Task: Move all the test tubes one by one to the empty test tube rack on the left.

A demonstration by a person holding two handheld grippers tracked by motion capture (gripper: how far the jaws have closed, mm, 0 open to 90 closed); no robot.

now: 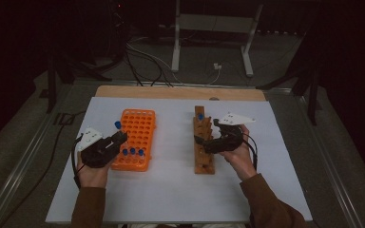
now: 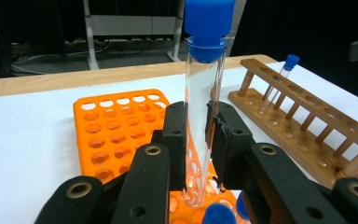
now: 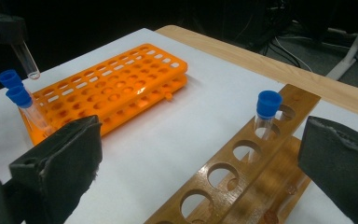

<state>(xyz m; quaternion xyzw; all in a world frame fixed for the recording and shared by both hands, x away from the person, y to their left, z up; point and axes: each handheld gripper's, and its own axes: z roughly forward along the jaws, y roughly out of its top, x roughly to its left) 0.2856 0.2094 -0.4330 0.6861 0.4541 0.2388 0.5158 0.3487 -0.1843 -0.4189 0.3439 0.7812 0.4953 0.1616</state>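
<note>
My left gripper (image 2: 198, 140) is clenched on a blue-capped test tube (image 2: 204, 93), gripping the glass below its middle, the round bottom hanging just above the near end of the orange tube rack (image 2: 116, 135), which lies toward the left edge of the white table cover (image 1: 171, 190). The tube leans a little in my jaws, and that is the risk I see: if I lower it tilted, the tip may catch the rim between two wells and slip in the pads, or jolt the light plastic rack. Three capped tubes (image 1: 132, 152) already stand in the row nearest me, close enough that my jaws could knock their caps as I come down. My right gripper (image 3: 200, 158) hangs released, jaws wide apart over the wooden rack (image 3: 242, 163) right of the cover's middle, holding nothing. One blue-capped tube (image 3: 266, 112) stands near that rack's far end. Nothing lies between the two racks, so my way across is free.
</note>
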